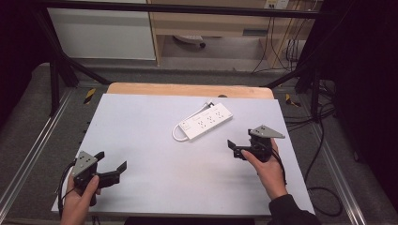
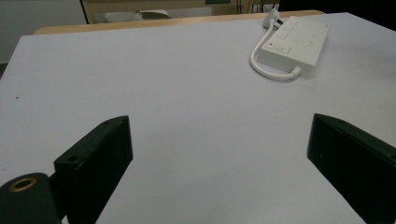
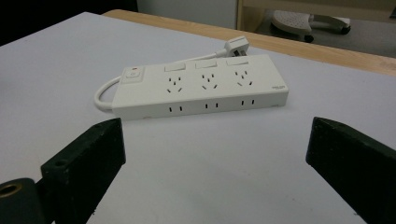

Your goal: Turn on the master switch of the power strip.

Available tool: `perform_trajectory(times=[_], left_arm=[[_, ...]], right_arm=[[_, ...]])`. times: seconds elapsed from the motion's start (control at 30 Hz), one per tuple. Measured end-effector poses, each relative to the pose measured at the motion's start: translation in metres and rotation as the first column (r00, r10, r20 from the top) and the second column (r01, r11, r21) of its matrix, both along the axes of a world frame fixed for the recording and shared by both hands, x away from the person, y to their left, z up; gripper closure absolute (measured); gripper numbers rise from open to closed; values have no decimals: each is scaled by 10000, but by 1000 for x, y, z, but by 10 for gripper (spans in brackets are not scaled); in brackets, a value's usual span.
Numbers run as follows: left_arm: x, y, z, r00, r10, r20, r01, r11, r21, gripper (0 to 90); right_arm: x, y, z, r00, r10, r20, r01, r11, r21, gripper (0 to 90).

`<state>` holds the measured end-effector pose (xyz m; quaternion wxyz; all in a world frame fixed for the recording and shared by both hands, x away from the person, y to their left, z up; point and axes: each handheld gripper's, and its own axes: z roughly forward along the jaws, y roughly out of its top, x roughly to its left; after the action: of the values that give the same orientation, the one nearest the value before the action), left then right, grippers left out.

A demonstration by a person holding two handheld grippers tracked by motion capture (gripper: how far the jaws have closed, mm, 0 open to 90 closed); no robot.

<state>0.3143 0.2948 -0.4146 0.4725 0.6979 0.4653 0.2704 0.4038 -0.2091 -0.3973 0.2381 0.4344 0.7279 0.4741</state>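
Observation:
A white power strip (image 1: 206,121) lies flat on the pale table sheet (image 1: 155,150), right of centre toward the far edge, its short white cord (image 1: 177,134) looped at its near-left end. Its plug (image 3: 236,46) rests behind it. My left gripper (image 1: 111,160) hovers open at the near left of the table, held by a hand, far from the strip (image 2: 294,44). My right gripper (image 1: 240,139) is open at the right, just in front of the strip (image 3: 201,86), with nothing between its jaws. The jaws stand wide apart in both gripper views.
A wooden table edge (image 1: 187,89) shows beyond the sheet. Metal frame rails (image 1: 28,159) run along both sides. Black cables (image 1: 324,187) trail on the floor at the right. A cabinet (image 1: 103,33) and a shelf unit (image 1: 211,23) stand behind the table.

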Motion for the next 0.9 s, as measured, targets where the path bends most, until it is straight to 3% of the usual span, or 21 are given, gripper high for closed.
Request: perform_trajectory(times=[0.2,0.4,0.6,0.77,0.9], left_arm=[[0,1,0,10000,57,-60,-57,10000,-11,66],[0,1,0,9999,98,-62,-99,9999,-67,66],[0,2,0,9999,90,-120,-89,10000,15,63],[0,2,0,9999,91,-124,-91,10000,15,62],[-1,2,0,9999,76,-120,-75,10000,29,62]], right_arm=[[14,8,8,10000,7,83,-6,9999,-106,66],[25,13,21,9996,-41,278,37,9999,117,64],[36,19,24,9997,-52,231,49,9999,132,43],[44,25,24,9997,-23,225,19,9998,176,83],[54,32,28,9992,26,400,-36,9997,237,170]])
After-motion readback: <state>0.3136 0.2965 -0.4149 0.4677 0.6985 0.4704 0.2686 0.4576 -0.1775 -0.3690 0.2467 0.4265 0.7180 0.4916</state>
